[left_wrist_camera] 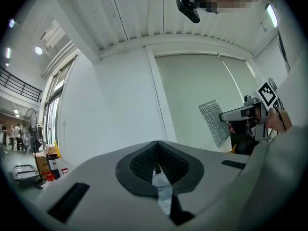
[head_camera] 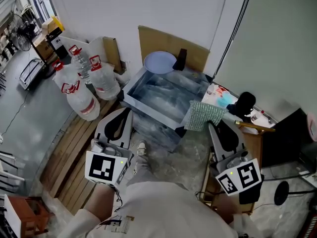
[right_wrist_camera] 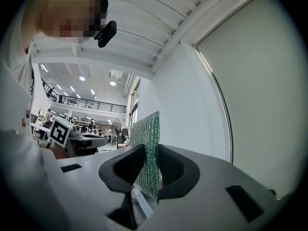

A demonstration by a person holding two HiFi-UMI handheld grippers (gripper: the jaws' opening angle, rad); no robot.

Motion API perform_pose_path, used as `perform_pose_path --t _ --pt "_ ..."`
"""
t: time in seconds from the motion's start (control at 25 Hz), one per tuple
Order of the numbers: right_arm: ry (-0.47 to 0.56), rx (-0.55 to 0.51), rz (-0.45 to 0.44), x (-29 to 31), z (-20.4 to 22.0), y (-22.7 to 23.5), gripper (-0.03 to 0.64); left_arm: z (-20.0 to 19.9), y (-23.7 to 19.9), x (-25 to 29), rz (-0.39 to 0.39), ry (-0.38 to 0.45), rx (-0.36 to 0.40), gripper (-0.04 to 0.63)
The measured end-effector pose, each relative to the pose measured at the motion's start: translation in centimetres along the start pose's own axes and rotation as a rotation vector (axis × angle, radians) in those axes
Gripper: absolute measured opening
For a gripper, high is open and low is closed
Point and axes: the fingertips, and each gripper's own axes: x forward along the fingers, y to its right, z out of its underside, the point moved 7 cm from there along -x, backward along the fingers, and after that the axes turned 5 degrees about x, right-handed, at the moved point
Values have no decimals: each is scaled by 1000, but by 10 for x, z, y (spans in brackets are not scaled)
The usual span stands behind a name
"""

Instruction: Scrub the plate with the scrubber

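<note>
Right tongs (right_wrist_camera: 148, 167) clamp the scrubber (right_wrist_camera: 147, 134); the left tongs (left_wrist_camera: 157, 158), shut empty, should probably steady the plate (head_camera: 159, 62) first.

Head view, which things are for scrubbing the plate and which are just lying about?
For the job: plate; scrubber, gripped in the right tongs; basin; left tongs, shut and empty.

Lying about: bottles; cardboard; fan.
</note>
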Motion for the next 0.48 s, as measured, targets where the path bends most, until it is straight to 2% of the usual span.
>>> perform_pose_path --t 0.2,0.48 --pt "-39 17 26 74 14 17 110 26 -50 58 37 -28 -13 17" --pt "-86 14 63 194 16 24 110 57 -146 137 87 -49 -28 17"
